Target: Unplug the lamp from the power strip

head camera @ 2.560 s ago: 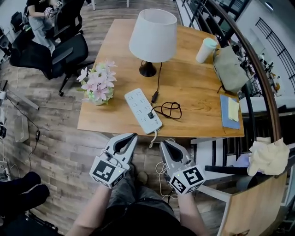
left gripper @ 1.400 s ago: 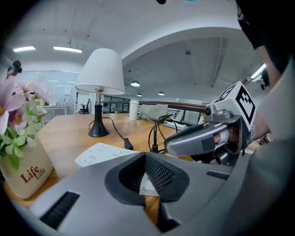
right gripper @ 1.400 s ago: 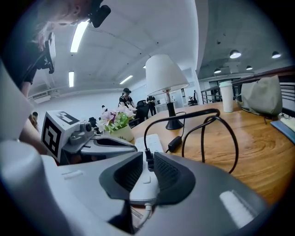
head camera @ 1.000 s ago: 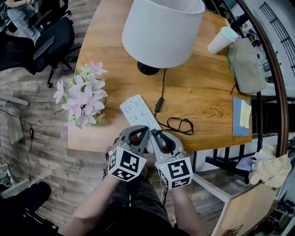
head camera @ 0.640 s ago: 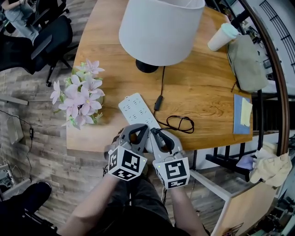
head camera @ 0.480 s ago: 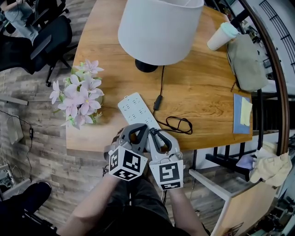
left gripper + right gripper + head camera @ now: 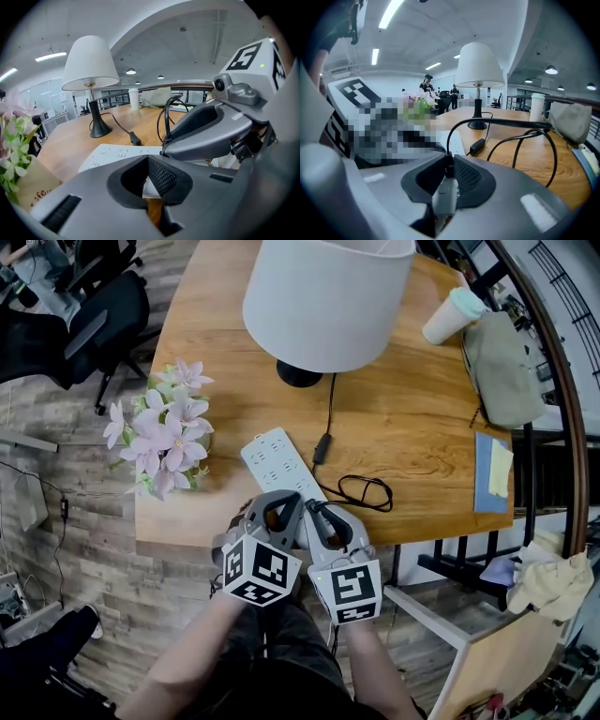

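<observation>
Since the earliest frame both grippers have come up from off the table edge to the near end of the power strip (image 7: 274, 463), and in the last half second the right gripper's marker cube has swung slightly away from the left one.

The power strip is a long white bar lying slantwise on the wooden table (image 7: 412, 427), its near end under the two tools. The right gripper (image 7: 317, 509) is closed on the black plug (image 7: 449, 165), which sits at the strip's near end with its cord rising out from between the pads. The left gripper (image 7: 279, 501) has its tips drawn together with nothing between them. It sits at the same end of the strip, touching or nearly touching the right one, and white casing shows through the gap behind the pads.

The lamp (image 7: 328, 296), with a white shade on a dark base, stands beyond the strip's far end. Its black cord (image 7: 331, 413) runs back past an inline switch (image 7: 322, 448) just right of the strip, then loops loosely beside the strip's near half. A pot of pale pink flowers (image 7: 159, 442) stands just left of the strip. Well to the strip's right are a lidded cup (image 7: 452, 315), a grey bag (image 7: 502, 371) and a blue notebook (image 7: 494, 474).
</observation>
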A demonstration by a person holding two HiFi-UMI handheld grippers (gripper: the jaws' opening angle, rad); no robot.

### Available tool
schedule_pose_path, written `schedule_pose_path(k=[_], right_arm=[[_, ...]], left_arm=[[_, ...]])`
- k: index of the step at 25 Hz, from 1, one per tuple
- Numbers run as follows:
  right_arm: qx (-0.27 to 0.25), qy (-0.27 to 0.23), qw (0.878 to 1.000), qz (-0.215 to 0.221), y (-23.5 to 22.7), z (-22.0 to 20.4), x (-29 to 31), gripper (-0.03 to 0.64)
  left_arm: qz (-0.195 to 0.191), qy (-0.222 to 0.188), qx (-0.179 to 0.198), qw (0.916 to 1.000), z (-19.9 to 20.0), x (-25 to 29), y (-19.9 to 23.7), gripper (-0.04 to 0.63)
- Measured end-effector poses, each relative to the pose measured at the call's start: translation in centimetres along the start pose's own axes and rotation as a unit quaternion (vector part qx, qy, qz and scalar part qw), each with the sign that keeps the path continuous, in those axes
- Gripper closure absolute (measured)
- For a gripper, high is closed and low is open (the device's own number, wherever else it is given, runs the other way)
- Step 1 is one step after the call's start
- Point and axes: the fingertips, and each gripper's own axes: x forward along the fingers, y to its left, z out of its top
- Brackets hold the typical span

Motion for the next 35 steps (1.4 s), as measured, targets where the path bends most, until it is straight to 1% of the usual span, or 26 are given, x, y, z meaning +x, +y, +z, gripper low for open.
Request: schedule_pose_path(k=[3,5,9,11,15,17,22,26,31,33,35], right_arm=[[-0.025,0.005,1.0,-0.003,0.4,0.2,0.1,0.551],[-0.031,0.007,0.999,0.002,0.4,0.2,0.0,0.551],[0.005,0.008,1.0,0.015,-0.3,-0.4,-0.2,0.551],[0.006,0.011,1.0,0.011,-0.3,-0.4,-0.3,0.551],[-0.029,-0.011,1.0,0.005,0.6,1.6,-0.9,0.551],[-0.031,-0.02,0.999,0.01,0.6,2.7,-0.9,0.551],[-0.011,-0.021,1.0,0.005,-0.6,2.5,-1.2,0.551],[-0.004,-0.016,1.0,0.001,-0.8,1.9,-1.5,0.551],[0.014,-0.015,1.0,-0.006,-1.7,1.6,-1.8,0.549],[0.026,-0.009,1.0,-0.014,-2.4,1.2,-2.0,0.549],[0.044,-0.003,0.999,-0.022,-3.1,0.9,-2.1,0.549]], left_arm=[[0.005,0.002,-0.004,1.0,-0.1,0.0,0.0,0.6],[0.003,0.003,-0.004,1.0,-0.1,0.0,0.0,0.6],[0.001,0.001,-0.001,1.0,-0.1,0.0,-0.2,0.6],[0.004,0.002,0.001,1.0,-0.1,0.0,-0.3,0.6],[0.004,0.004,0.004,1.0,0.0,0.1,-0.4,0.6],[0.003,0.004,0.001,1.0,0.0,0.1,-0.3,0.6],[-0.001,0.003,-0.011,0.9999,-0.1,0.1,-0.2,0.6],[-0.01,-0.002,-0.03,0.9995,-0.1,0.1,-0.1,0.6],[0.01,-0.033,-0.059,0.9977,0.0,-1.0,0.7,0.6],[0.011,-0.034,-0.071,0.9968,-0.3,-1.3,0.8,0.6],[0.013,-0.034,-0.075,0.9965,-0.4,-1.6,1.0,0.6]])
